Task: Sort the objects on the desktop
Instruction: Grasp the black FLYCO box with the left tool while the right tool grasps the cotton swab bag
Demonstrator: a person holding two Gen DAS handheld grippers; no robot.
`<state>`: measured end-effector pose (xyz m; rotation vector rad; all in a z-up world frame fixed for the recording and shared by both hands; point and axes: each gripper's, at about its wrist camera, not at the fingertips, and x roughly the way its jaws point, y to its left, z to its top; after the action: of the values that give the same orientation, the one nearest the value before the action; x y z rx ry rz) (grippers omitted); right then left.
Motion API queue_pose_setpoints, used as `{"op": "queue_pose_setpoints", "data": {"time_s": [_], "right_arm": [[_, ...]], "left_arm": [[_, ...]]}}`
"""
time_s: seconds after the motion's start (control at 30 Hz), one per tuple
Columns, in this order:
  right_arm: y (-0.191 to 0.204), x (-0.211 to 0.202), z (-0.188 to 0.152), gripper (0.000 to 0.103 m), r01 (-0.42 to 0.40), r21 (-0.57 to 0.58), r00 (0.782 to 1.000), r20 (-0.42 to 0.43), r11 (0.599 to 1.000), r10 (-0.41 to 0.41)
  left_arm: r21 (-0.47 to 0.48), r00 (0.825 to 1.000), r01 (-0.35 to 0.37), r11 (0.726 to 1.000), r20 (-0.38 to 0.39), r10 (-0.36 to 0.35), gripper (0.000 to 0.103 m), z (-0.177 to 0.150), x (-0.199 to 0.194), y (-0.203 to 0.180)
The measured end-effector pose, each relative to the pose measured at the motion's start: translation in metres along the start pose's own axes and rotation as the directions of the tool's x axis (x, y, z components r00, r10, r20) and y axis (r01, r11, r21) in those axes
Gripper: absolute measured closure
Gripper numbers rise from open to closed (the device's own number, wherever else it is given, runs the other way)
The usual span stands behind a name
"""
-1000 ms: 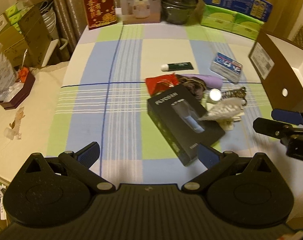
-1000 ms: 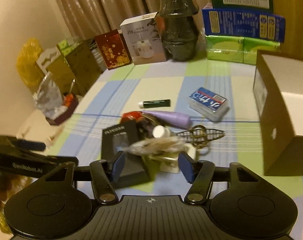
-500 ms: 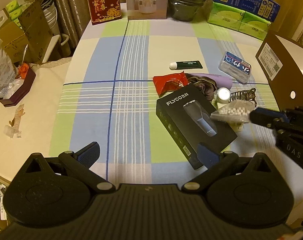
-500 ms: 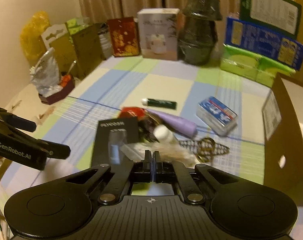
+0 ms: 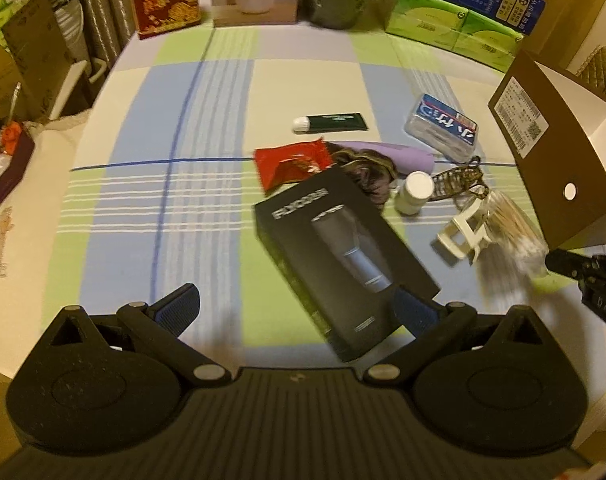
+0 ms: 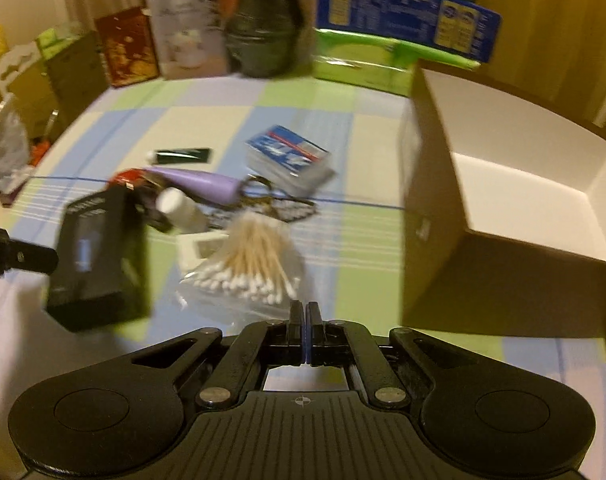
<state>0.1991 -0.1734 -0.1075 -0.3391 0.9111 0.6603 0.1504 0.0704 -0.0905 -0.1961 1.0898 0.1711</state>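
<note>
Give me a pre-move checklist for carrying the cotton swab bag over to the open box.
1. Right gripper shut on the cotton swab bag: ok, pinching the plastic edge.
2. Bag clear of the white clip: cannot tell, blurred.
3. Open box has room inside: ok, white interior looks bare.
4. Left gripper out of the way: ok, open over the black shaver box.
5. Grip secure: cannot tell; only thin plastic is held.

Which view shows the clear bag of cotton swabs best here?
The right wrist view: the clear bag of cotton swabs sits centred just ahead of the shut right gripper, with white tips and wooden stems distinguishable. In the left wrist view the bag is near the right edge, motion-blurred.
</note>
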Motion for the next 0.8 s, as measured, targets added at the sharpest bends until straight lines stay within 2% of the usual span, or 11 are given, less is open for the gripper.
{"op": "queue_pose_setpoints", "data": {"time_s": [0.2, 0.4, 0.43, 0.5, 0.57, 0.73, 0.8], "right_arm": [[-0.013, 0.000, -0.008, 0.103, 0.002, 0.035, 1.000, -0.014, 0.999, -0.002], [-0.017, -0.002, -0.008, 0.101, -0.039, 0.073, 0.999, -0.023, 0.997, 0.041], [-0.017, -0.003, -0.008, 0.097, -0.044, 0.075, 0.999, -0.023, 0.996, 0.045], [-0.015, -0.005, -0.007, 0.078, -0.053, 0.087, 0.998, -0.011, 0.995, 0.054], [-0.011, -0.010, -0.006, 0.040, -0.071, 0.099, 0.997, 0.026, 0.993, 0.069], [0.005, -0.012, 0.000, 0.033, -0.171, 0.080, 0.985, 0.045, 0.982, 0.168], [0.014, -0.009, 0.001, 0.032, -0.188, 0.052, 0.982, 0.034, 0.981, 0.186]], "left_arm": [[-0.049, 0.999, -0.002, 0.999, -0.038, 0.000, 0.001, 0.013, 0.029, -0.019], [-0.081, 0.998, -0.019, 0.997, -0.062, 0.014, 0.001, 0.023, 0.051, -0.027], [-0.085, 0.998, -0.021, 0.996, -0.069, 0.016, 0.001, 0.025, 0.054, -0.027], [-0.083, 0.997, -0.033, 0.996, -0.076, 0.027, 0.001, 0.027, 0.058, -0.027], [-0.065, 0.997, -0.046, 0.997, -0.068, 0.042, 0.002, 0.026, 0.057, -0.026], [-0.034, 0.996, -0.062, 0.998, -0.071, 0.059, 0.024, 0.018, 0.057, -0.010], [-0.032, 0.995, -0.077, 0.997, -0.073, 0.074, 0.025, 0.012, 0.057, 0.001]]}}
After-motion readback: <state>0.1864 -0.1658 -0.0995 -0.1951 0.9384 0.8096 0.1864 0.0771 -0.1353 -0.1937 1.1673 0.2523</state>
